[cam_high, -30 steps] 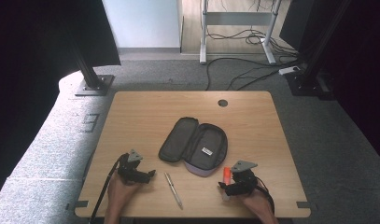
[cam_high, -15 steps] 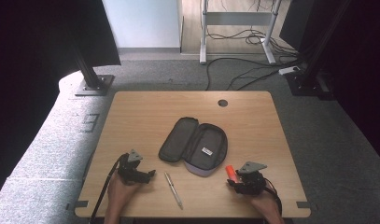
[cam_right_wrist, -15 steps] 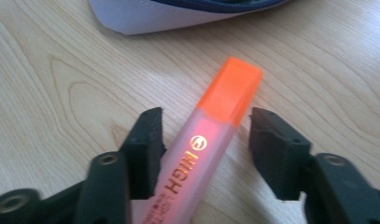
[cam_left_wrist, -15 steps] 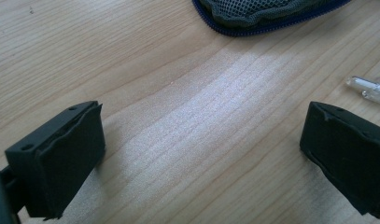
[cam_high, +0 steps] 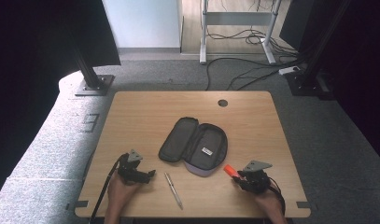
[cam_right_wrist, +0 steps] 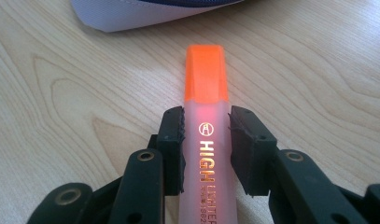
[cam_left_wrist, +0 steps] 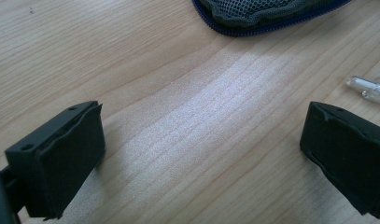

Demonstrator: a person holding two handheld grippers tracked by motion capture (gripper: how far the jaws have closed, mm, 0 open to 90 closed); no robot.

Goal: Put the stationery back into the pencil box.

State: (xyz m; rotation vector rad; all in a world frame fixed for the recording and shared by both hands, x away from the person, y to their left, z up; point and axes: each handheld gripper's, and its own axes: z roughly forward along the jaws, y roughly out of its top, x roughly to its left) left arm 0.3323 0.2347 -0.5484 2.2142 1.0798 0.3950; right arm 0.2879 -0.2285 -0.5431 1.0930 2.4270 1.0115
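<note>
L gripper (cam_high: 148,174), black two-jaw tool in the person's left hand, sits low over the light wood-grain tabletop (cam_high: 145,121). Fingers (cam_left_wrist: 61,163) wide apart w/ nothing but bare wood between them. Just off its R finger lies a slim clear-and-silver pen (cam_high: 173,190), tip (cam_left_wrist: 367,89) poking in at the edge of the left gripper view. Ahead of the fingers, a corner of the dark grey zip pencil case w/ mesh lining (cam_left_wrist: 267,11), lying open and flat (cam_high: 194,145).

R gripper (cam_high: 238,174): jaws have just been closing and now the pads (cam_right_wrist: 173,140) clamp both flanks of a translucent highlighter w/ orange cap (cam_right_wrist: 206,135). Its long axis runs straight out along the fingers, cap end fwd, aimed at the pale lilac outer edge of the case (cam_right_wrist: 131,16). In the high view the orange cap (cam_high: 229,170) sticks out past the fingertips, just beside the near-R corner of the case. So the R hand is the one to take it in; my guess is a short lift and a carry fwd-left over the rim into the open half.

Surface: flat desk, cable hole (cam_high: 222,102) at the far edge. Beyond: grey carpet (cam_high: 318,135), loose black cables (cam_high: 243,70), stand base (cam_high: 94,85) far L.
</note>
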